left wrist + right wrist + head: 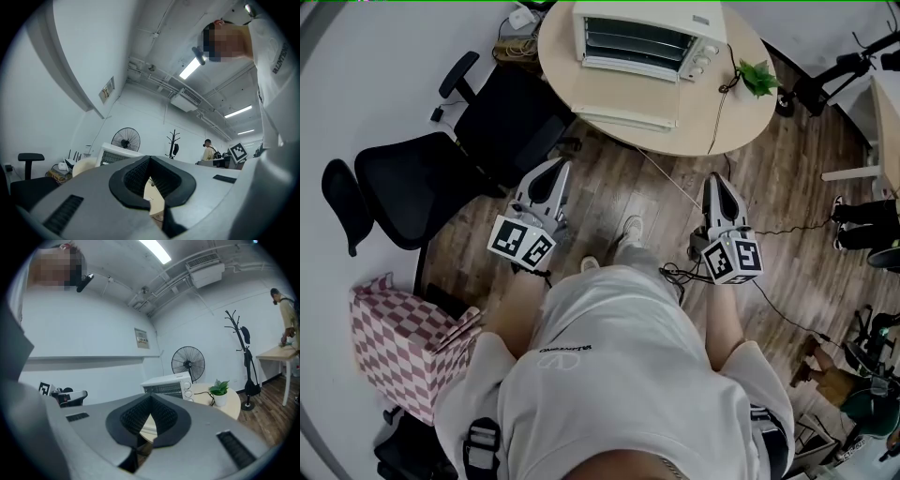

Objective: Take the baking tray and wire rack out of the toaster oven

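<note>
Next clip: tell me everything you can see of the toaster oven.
The toaster oven is a white, boxy, metal-looking unit that stands upright on the far part of the round pale wooden table. Its front faces the person. The door looks folded down flat toward the table's near edge, showing a dark inside with wire bars across. Knobs line its right side. A potted plant stands apart on its right. Only the table touches it.

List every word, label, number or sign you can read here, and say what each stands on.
Nothing can be read in full.
Too small to read: the shirt print.
Too blurred to read: the wall notice.
No legible marking: the toaster oven.
Square marker patterns only, no letters: the cubes on the left gripper and right gripper.
</note>
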Demonstrator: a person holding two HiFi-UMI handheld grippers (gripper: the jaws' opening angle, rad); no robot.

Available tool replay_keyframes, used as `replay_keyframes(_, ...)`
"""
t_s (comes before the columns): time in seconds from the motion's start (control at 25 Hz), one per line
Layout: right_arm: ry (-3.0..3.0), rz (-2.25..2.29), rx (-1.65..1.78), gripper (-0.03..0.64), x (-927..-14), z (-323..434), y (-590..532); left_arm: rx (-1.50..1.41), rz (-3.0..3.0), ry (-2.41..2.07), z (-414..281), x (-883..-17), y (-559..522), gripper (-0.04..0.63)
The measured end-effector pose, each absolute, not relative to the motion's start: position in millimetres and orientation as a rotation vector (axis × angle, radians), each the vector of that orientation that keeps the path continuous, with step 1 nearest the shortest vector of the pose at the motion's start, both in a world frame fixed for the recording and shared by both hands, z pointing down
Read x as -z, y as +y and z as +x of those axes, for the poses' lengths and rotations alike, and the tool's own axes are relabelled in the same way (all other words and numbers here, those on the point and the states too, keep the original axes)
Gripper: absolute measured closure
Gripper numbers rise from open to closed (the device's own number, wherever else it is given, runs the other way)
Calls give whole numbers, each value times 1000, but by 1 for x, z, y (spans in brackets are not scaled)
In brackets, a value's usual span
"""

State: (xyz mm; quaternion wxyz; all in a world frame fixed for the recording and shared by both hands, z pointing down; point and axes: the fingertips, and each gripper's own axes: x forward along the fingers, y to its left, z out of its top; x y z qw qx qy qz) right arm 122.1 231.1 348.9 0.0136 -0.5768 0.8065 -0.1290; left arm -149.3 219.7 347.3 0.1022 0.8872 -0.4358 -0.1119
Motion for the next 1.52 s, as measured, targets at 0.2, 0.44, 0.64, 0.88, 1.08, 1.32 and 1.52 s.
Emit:
replay_keyframes(0.2, 2552, -1749, 398, 621, -350, 137, 184, 326, 2620, -1310, -126, -344, 178, 594)
replay_keyframes(0.44, 2606, -1687, 385, 621, -346, 154, 130, 323, 2619, -1327, -91, -338, 127, 594)
replay_keyframes(0.64, 2622, -1646, 409, 621, -355, 178, 99, 310, 2610, -1328, -54, -342, 94, 594)
replay_keyframes(0.88, 2685, -1544, 460, 621, -369, 188, 71, 326, 2587, -1369, -25, -343, 70, 594)
replay_keyframes(1.08, 2706, -1463, 457, 621, -374, 181, 53, 339, 2558, -1398, -14, -346, 56, 594)
replay_keyframes(1.32, 2761, -1363, 557, 621, -390, 154, 38, 349, 2523, -1402, -14, -352, 47, 594)
replay_keyframes(1.52, 2765, -1343, 605, 621, -398, 137, 22, 332, 2522, -1377, -18, -360, 30, 594)
